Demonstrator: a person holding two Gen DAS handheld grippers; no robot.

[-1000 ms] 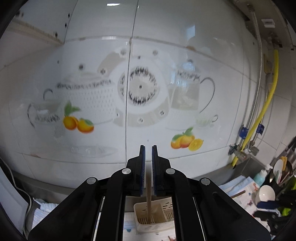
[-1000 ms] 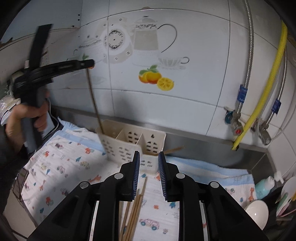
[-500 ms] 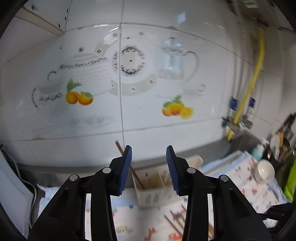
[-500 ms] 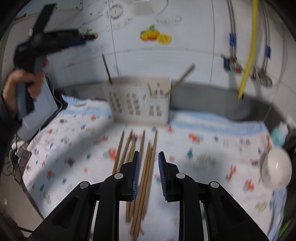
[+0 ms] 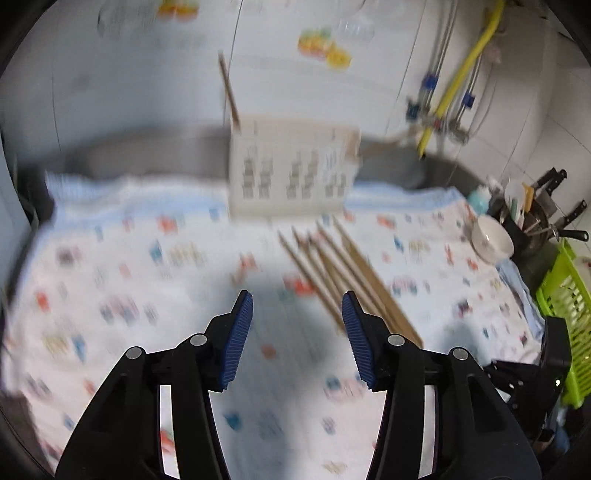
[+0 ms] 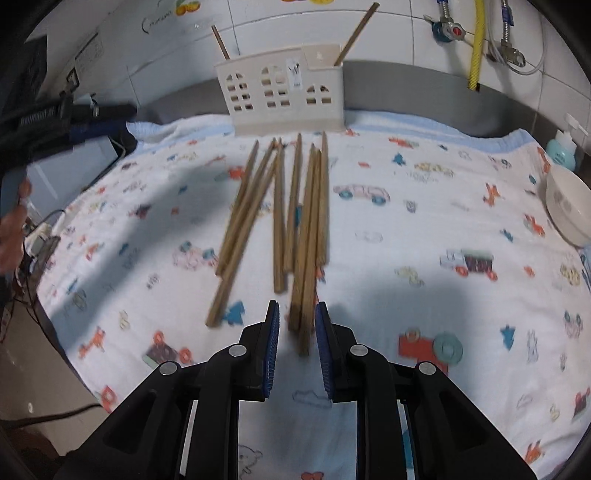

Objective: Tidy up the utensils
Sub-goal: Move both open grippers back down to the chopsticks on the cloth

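Observation:
A cream utensil holder (image 6: 284,96) (image 5: 291,173) stands at the back of the cloth, against the tiled wall. One chopstick (image 6: 220,42) leans out of its left end and another (image 6: 356,31) out of its right. Several loose wooden chopsticks (image 6: 280,214) (image 5: 340,273) lie on the cloth in front of it. My right gripper (image 6: 297,310) hangs low over their near ends; its jaws are closing, with two or three chopstick ends between the pads and a gap still showing. My left gripper (image 5: 297,299) is opening above bare cloth, with nothing between its fingers.
A patterned cloth (image 6: 443,221) covers the counter. At the right are a white bowl (image 6: 569,206), a teal bottle (image 6: 561,151), a green basket (image 5: 569,306) and knives (image 5: 554,214). A yellow hose (image 6: 476,44) and taps hang on the wall. A hand (image 6: 11,229) shows at the left edge.
The left gripper let go of a chopstick in the holder, opened wide and dropped toward the cloth. The right gripper sank to the loose chopsticks, whose ends are now between its jaws.

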